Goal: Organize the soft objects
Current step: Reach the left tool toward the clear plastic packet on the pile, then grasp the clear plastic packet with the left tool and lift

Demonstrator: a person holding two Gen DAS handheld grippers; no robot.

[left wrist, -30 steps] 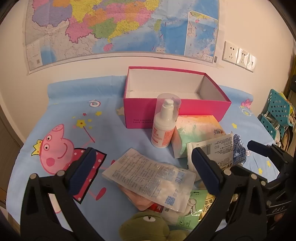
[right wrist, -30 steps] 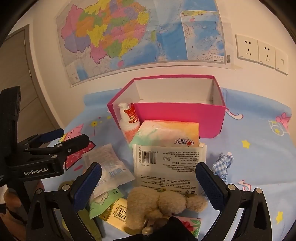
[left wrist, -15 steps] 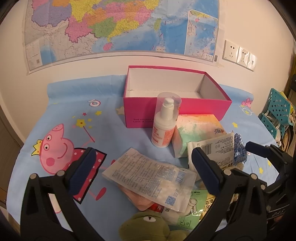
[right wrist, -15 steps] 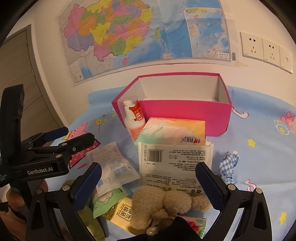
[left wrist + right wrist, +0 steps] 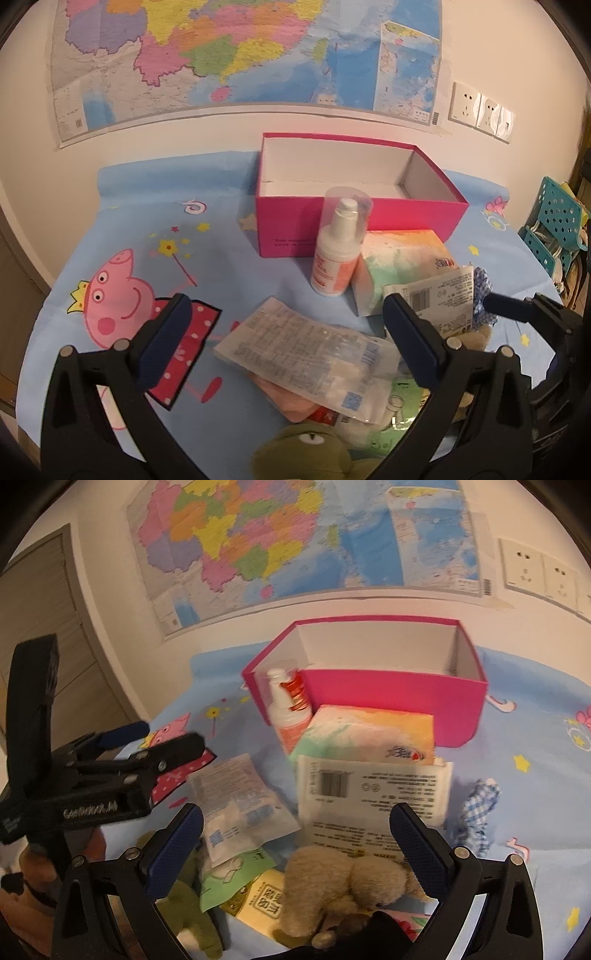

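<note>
A beige teddy bear (image 5: pixel 343 890) lies at the near edge of the pile, just below and between the fingers of my right gripper (image 5: pixel 295 830), which is open and holds nothing. A green plush toy (image 5: pixel 303 450) lies under my left gripper (image 5: pixel 286 321), also open and empty, above a clear printed packet (image 5: pixel 306 362). The open pink box (image 5: pixel 354 206) stands behind the pile, white inside, with nothing visible in it. A blue checked cloth (image 5: pixel 476 816) lies to the right. A tissue pack (image 5: pixel 369 734) and a white barcode packet (image 5: pixel 373 801) lean before the box.
A white pump bottle (image 5: pixel 338 254) stands upright against the box front. Flat sachets (image 5: pixel 236 878) lie under the plush toys. The blue cartoon tablecloth (image 5: pixel 129 221) is bare on the left. A wall with a map (image 5: pixel 240 55) is behind; a teal basket (image 5: pixel 554 229) is at the right.
My right gripper has moved forward and closer to the pile, so the teddy bear and packets look larger. The left gripper has barely shifted. Both stay open.
</note>
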